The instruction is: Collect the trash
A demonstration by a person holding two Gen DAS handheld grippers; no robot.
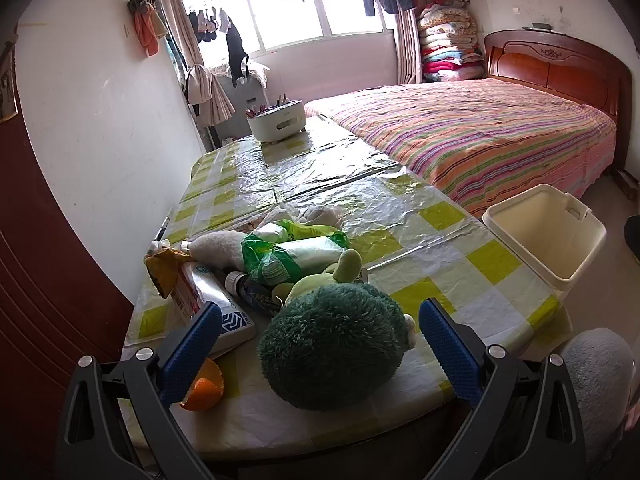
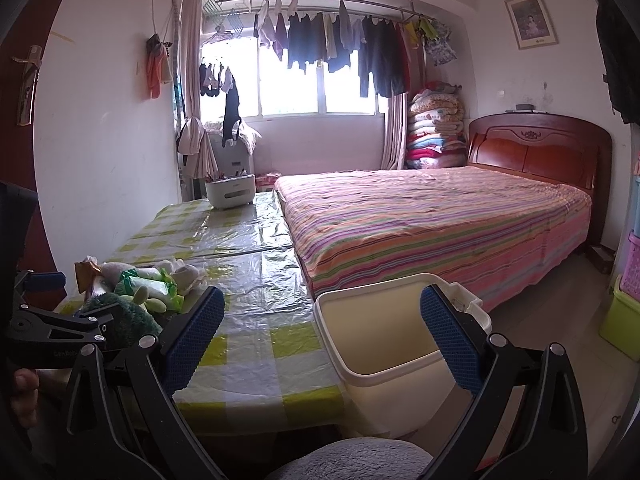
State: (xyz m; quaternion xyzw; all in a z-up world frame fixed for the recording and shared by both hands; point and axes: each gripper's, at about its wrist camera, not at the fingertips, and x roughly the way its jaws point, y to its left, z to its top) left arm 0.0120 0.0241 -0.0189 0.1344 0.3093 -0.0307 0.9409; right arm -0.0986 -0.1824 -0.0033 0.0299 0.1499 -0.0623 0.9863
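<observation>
My left gripper [image 1: 320,320] is open, its blue pads on either side of a dark green plush toy [image 1: 334,344] at the near edge of the table [image 1: 432,256]. Beside it lie an orange peel [image 1: 204,390], a white carton [image 1: 216,304], a bottle [image 1: 248,286], a green wrapper [image 1: 288,254] and a brown wrapper [image 1: 162,266]. The cream bin [image 1: 548,232] stands open and empty to the right of the table. My right gripper [image 2: 320,324] is open and empty, just above the bin [image 2: 384,332]. The left gripper [image 2: 52,328] shows at the left in the right wrist view.
A white holder [image 1: 276,120] stands at the table's far end. A bed with a striped cover [image 1: 472,132] runs along the table's right side. A grey cushioned seat [image 2: 352,460] is below the grippers. A brown door [image 1: 44,260] is at the left.
</observation>
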